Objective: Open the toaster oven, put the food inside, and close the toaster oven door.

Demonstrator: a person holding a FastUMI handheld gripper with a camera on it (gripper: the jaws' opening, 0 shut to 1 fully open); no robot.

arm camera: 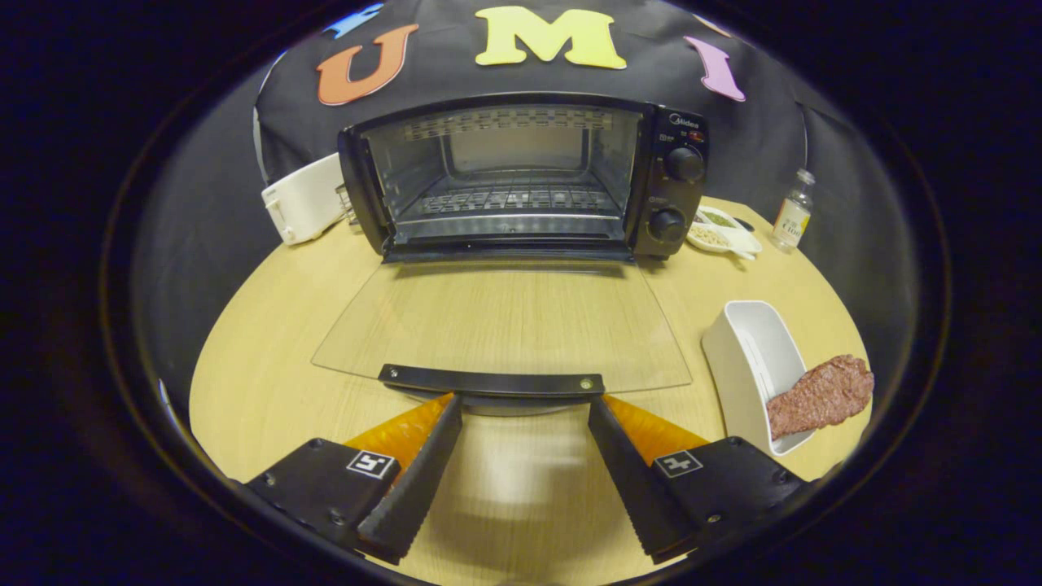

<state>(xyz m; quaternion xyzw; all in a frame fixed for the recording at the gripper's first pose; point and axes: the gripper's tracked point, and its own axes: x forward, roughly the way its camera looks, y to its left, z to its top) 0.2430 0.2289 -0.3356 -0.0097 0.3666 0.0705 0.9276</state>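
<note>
One black metal toaster oven (521, 175), glass door (505, 321) lying flat open, two knobs, wire rack inside. One slab of brown textured meat (818, 395) on one white rectangular dish (745, 358), beside the door. One gripper (525, 407), fingers spread, at the door's handle (492, 381).

You are looking across a round wooden table (269, 342) with a pale, light-grained top, lit evenly enough to throw a soft glare on the bare wood. Behind it hangs the booth's black cloth wall (765, 138), draped in loose folds. At the table's far side you have a white plastic appliance (305, 199), a small clear glass bottle (792, 213) and a white divided dish (720, 232) of seasonings, all near the cloth.
</note>
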